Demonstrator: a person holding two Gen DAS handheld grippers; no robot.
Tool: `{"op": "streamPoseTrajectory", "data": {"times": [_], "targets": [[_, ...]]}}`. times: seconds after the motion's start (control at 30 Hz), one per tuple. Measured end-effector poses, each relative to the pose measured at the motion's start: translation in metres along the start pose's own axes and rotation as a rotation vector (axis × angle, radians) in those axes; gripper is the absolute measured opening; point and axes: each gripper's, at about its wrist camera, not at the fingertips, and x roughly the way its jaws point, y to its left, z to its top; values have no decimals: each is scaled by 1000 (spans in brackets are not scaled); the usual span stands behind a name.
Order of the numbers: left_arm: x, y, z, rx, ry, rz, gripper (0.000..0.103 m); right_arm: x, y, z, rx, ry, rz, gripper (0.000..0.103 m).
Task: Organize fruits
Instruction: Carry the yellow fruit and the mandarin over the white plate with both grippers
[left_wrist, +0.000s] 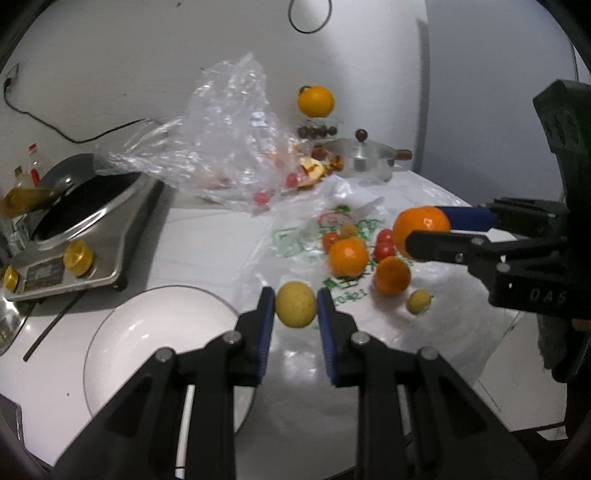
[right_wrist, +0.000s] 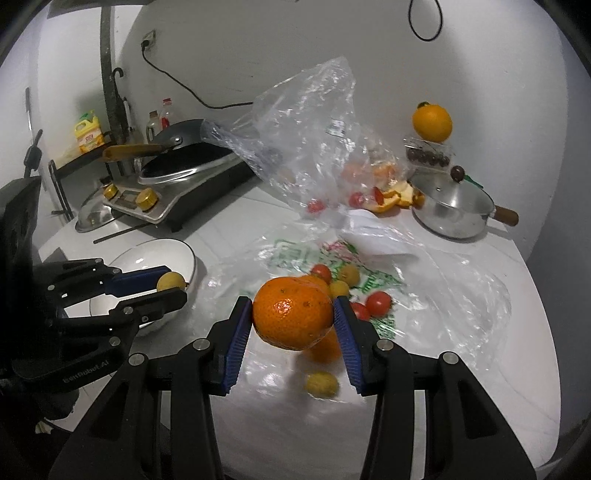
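**Operator:** Status of the fruit?

**Technician:** The small yellow fruit (left_wrist: 295, 309) is clamped in the left gripper (left_wrist: 295, 308), above the counter beside the white bowl (left_wrist: 122, 343). The tangerine (right_wrist: 293, 314) is clamped in the right gripper (right_wrist: 293, 325), above the printed bag (right_wrist: 369, 280).

**Operator:** Handling?

**Technician:** Probably light, soft-skinned and prone to rolling. Grip across the widest part.

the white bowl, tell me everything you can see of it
The white bowl is round, glossy, ceramic-looking, with a thin dark line along its rim. It sits upright on the white counter beside the cooktop, with nothing visible inside. The left tool, holding a small yellow fruit, partly hides it.
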Motion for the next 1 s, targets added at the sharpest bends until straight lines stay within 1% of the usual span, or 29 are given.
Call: {"op": "streamPoseTrajectory", "data": {"times": [0.33,0.53,0.67,0.8,1.0], "targets": [[-15,45,-20,-89,-10,45,24,17,46,11,-62,21,30,48],[-22,72,-35,-143,-3,78,24,35,74,15,-98,53,76,48],[-21,87,-45,-187,11,100,24,45,92,16,-126,68,103,48],[-18,99,-56,-229,31,105,24,52,105,17,-144,82,119,48],[-15,110,-63,-248,41,113,24,64,118,14,-152,109,133,48]]}}
